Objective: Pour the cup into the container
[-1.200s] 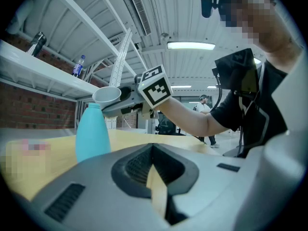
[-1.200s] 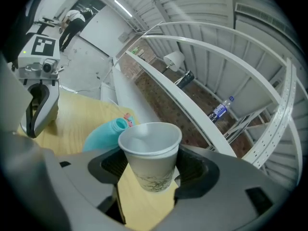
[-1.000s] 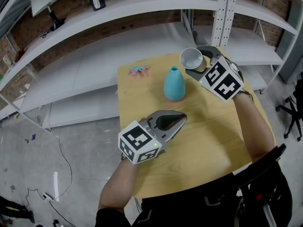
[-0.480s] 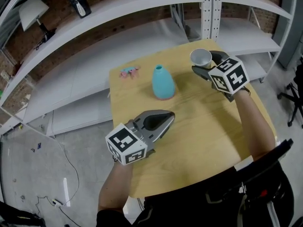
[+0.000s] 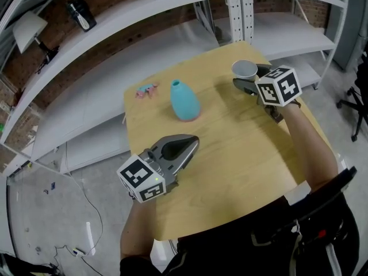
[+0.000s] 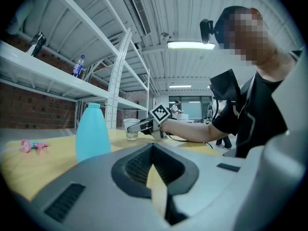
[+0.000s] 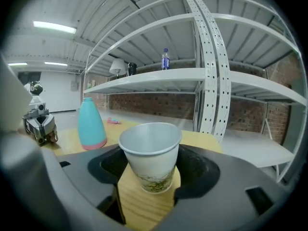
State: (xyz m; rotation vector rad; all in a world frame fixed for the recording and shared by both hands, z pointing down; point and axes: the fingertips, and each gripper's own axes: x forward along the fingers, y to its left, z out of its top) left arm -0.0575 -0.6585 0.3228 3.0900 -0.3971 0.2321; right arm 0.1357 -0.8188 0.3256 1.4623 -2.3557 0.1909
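While the left gripper is staying empty with its jaws together, the right gripper is clasping the cup, which is standing upright, mouth up, at the table's far right corner, well apart from the blue bottle.

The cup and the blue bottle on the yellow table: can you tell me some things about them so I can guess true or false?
1. The cup stands upright between the right tongs. True.
2. The blue bottle lies on its side. False: it stands upright on the table.
3. The left tongs hold a pink toy. False: they are shut with nothing in them, and the pink thing lies on the table beside the blue bottle.
4. In the head view, the blue bottle stands between the pink thing and the cup. True.
5. The cup is bright red. False: it is white, with a green pattern near its bottom.
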